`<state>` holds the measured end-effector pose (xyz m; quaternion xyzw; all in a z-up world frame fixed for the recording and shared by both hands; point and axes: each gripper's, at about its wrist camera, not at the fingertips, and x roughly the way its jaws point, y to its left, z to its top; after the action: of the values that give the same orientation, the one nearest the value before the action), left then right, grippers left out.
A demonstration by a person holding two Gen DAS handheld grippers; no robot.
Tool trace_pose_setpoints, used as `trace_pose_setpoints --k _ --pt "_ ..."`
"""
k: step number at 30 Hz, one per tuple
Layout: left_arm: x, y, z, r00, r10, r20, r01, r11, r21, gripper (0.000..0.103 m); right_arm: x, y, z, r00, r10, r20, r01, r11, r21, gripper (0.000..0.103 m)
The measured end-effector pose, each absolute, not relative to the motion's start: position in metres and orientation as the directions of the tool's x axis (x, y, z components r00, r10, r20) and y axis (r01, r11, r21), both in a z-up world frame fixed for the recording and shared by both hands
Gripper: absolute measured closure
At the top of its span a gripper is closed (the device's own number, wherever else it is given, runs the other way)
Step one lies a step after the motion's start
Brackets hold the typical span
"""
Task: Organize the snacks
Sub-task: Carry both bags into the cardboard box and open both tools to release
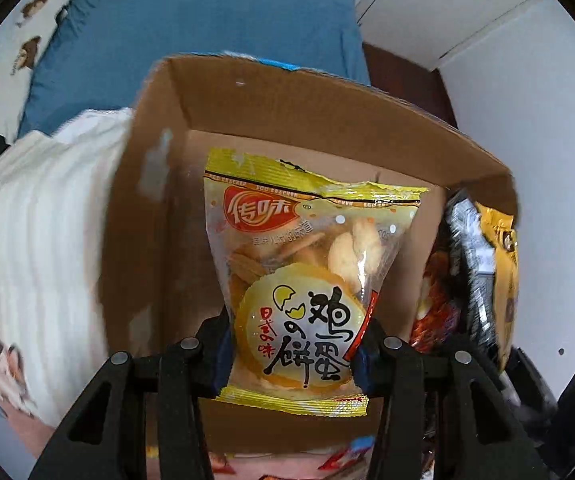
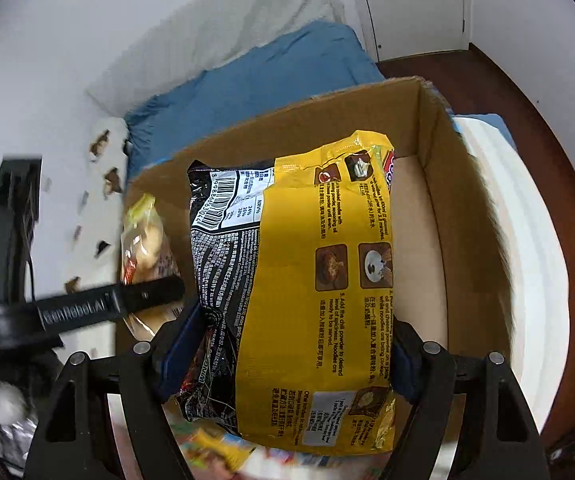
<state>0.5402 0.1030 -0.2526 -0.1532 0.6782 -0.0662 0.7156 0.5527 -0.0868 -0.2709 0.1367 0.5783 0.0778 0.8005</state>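
Note:
My left gripper (image 1: 293, 354) is shut on a clear-and-yellow bag of egg crackers (image 1: 307, 264), held over the open cardboard box (image 1: 159, 208). To its right the yellow-and-black noodle pack (image 1: 483, 264) shows at the box's right side. In the right wrist view my right gripper (image 2: 287, 356) is shut on that noodle pack (image 2: 319, 280), barcode side up, above the same cardboard box (image 2: 439, 184). The cracker bag (image 2: 145, 236) and the black left gripper body (image 2: 87, 304) appear at the left, over the box's left part.
A blue bedsheet (image 1: 191, 28) lies beyond the box, with white folded bedding (image 1: 35, 248) beside it and a cartoon-print pillow (image 1: 27, 24). Dark wooden floor (image 2: 527, 92) runs along a white wall. Colourful snack packets (image 2: 215, 448) lie blurred below the grippers.

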Motion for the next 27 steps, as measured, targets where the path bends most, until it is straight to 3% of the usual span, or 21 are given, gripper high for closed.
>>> trace_pose_setpoints --k 9,18,20,21,22,27 --pt "0.586 0.080 -0.287 -0.019 -0.292 -0.956 -0.110 0.951 -0.288 0.059 0.570 -0.118 -0.305 0.237 0.233 -0.943 0.017 0.970 0.244 0.022" --pt "0.582 0.064 -0.274 -0.046 -0.261 -0.964 -0.082 0.963 -0.257 0.057 0.594 -0.103 -0.329 0.185 0.205 -0.961 -0.027 0.979 0.203 0.021" --pt "0.585 0.063 -0.273 -0.035 -0.258 -0.966 -0.072 0.964 -0.255 0.044 0.598 -0.100 -0.331 0.185 0.189 -0.965 -0.034 0.982 0.185 0.009" --pt "0.590 0.060 -0.275 -0.033 -0.252 -0.967 -0.071 0.966 -0.249 0.023 0.599 -0.100 -0.331 0.183 0.188 -0.965 -0.032 0.982 0.186 0.004" --pt "0.589 0.060 -0.273 -0.028 -0.252 -0.967 -0.069 0.966 -0.250 0.012 0.599 -0.099 -0.331 0.182 0.181 -0.966 -0.030 0.983 0.179 0.004" --pt "0.583 0.051 -0.263 0.012 -0.241 -0.971 -0.048 0.969 -0.241 0.010 0.604 -0.096 -0.332 0.169 0.148 -0.974 -0.023 0.989 0.147 0.004"
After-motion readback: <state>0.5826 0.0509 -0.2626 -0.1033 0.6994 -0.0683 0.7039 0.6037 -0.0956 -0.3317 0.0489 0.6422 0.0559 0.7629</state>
